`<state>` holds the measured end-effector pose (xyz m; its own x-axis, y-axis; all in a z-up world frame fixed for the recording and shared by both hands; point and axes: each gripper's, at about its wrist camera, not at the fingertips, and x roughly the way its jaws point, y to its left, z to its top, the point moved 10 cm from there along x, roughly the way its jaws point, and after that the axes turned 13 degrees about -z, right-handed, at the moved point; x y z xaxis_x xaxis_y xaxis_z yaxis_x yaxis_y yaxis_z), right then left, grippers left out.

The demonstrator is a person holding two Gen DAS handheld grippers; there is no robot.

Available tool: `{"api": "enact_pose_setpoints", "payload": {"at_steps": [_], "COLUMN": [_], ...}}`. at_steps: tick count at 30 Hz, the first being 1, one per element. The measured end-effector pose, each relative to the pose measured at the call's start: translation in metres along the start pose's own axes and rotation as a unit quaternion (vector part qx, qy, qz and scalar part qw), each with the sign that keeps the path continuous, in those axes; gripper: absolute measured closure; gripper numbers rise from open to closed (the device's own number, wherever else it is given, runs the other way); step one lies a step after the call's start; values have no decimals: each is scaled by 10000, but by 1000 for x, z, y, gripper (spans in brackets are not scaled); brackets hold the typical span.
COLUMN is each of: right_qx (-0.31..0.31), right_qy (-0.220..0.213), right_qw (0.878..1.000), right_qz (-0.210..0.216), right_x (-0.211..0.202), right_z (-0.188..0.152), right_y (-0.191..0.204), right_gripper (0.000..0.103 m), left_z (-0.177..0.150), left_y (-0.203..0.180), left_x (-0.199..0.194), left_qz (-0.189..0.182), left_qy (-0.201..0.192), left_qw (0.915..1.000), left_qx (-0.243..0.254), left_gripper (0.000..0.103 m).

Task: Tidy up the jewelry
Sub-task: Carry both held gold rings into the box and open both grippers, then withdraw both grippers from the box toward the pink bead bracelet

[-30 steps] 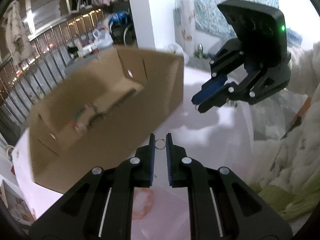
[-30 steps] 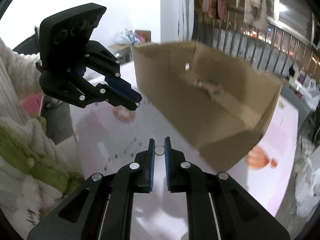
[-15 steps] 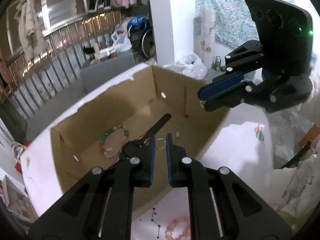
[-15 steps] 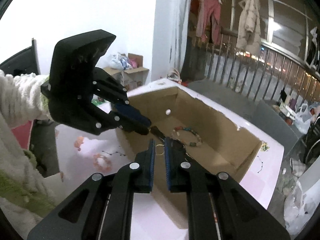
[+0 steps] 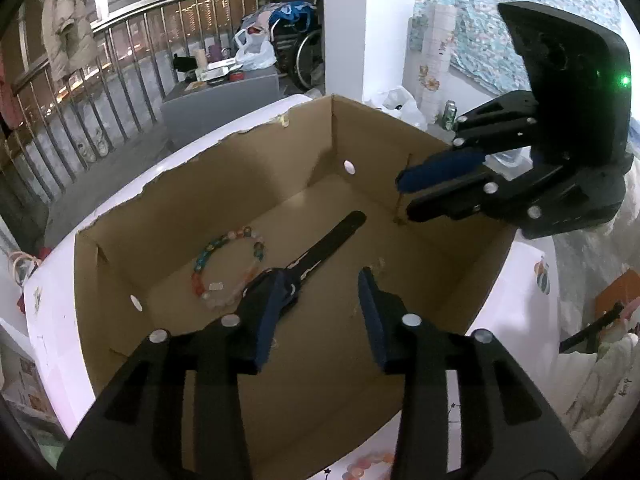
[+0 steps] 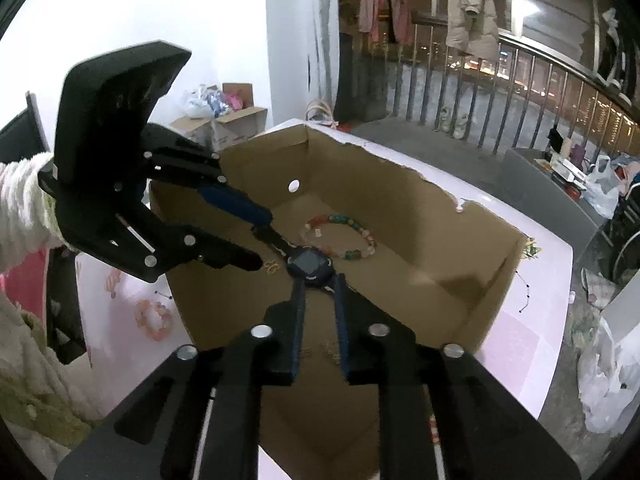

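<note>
Both tools hung over the open box [image 5: 224, 184], pointing down into it. The left tool [image 5: 324, 280] had just been opening; its jaws stood apart with nothing between them, released. The right tool [image 6: 318, 280] had also just been opening; its jaws stood a little apart with nothing seen between them. In the left view the right tool's jaws were also parted, and a small ring-like piece near their tips was too small to read.

Box contents, counted:
- One watch [image 6: 310, 262], dark, strap laid out straight along the floor.
- One bead bracelet [image 5: 228, 268], multicoloured, lying flat just beside the watch.
- One small gold piece [image 6: 271, 266], possibly a pair of rings, on the floor near the left tool's lower finger; its exact form could not be told.

Outside the box, one pink bracelet [image 6: 154, 320] lay on the desk [image 6: 516, 344] near the box's near corner.

The box had four upright walls; the far rim was torn and ragged, and round holes pierced the walls. The floor on the right-hand half, seen from the left wrist, was bare. The desk showed a narrow strip around the box, wider on the right tool's side.
</note>
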<state>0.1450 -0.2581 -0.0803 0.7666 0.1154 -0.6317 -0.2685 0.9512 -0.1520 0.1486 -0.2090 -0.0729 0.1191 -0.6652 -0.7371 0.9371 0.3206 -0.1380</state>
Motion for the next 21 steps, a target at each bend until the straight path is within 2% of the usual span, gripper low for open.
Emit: {"api": "enact_pose_setpoints", "payload": {"at_steps": [2, 7, 14, 21], "right_qx": [46, 130, 304, 407], "right_qy": [-25, -117, -358, -629], "right_qw": [10000, 9998, 9987, 9972], "right_qz": [-18, -128, -186, -83], "right_x": [-3, -15, -45, -85], "right_z": [-2, -6, -7, -17], "right_y": [-2, -4, -1, 21], "right_gripper": [81, 67, 66, 66], "left_z": [-2, -3, -7, -32], "left_y": [1, -1, -13, -41], "left_x": [-2, -10, -38, -87], "left_qz": [25, 108, 228, 382], "left_qy": [7, -58, -322, -745], "left_qw": [10000, 9999, 9992, 9964], "left_qx": [-12, -11, -47, -101], "left_gripper": [64, 59, 58, 55]}}
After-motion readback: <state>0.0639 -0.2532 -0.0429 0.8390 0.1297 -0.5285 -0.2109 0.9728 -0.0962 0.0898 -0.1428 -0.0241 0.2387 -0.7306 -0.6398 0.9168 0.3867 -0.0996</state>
